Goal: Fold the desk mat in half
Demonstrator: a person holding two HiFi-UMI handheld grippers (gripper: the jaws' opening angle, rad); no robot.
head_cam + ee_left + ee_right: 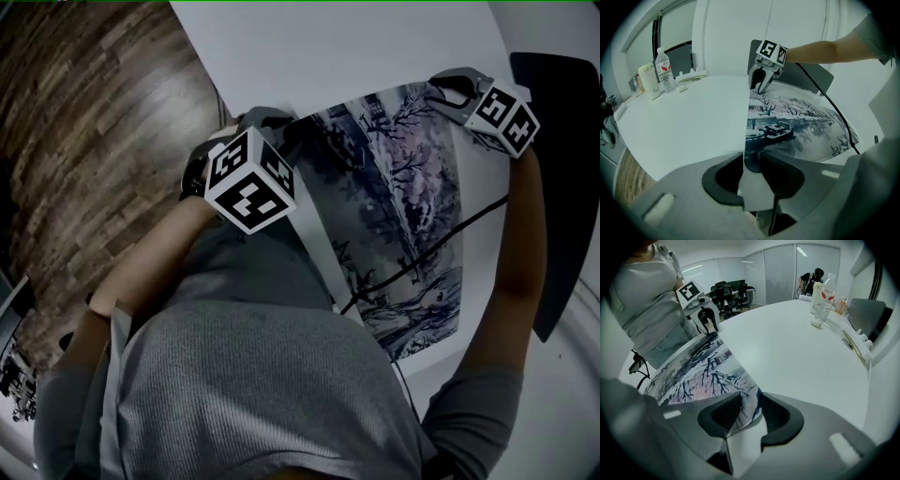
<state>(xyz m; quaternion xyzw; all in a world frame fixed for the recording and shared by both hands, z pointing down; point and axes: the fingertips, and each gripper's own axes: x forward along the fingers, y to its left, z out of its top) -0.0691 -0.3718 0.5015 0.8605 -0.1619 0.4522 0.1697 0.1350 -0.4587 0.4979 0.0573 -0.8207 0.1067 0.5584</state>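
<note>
The desk mat (403, 216), printed with a snowy river scene, lies flat on the white table (328, 47). My left gripper (292, 125) is at the mat's near corner by the table edge. In the left gripper view the mat (797, 126) runs its edge between the left gripper's (752, 161) jaws, with gaps at the pads. My right gripper (434, 89) is at the corner along the same edge. In the right gripper view that corner of the mat (698, 371) sits between the right gripper's (750, 408) jaws, loose. Each gripper sees the other: right gripper (759, 86), left gripper (710, 326).
A black cable (431, 248) crosses the mat to the right gripper. A water bottle (663, 70) and small items stand at the table's far side. A dark chair (562, 187) is beside the right arm. Wooden floor (84, 141) lies left of the table.
</note>
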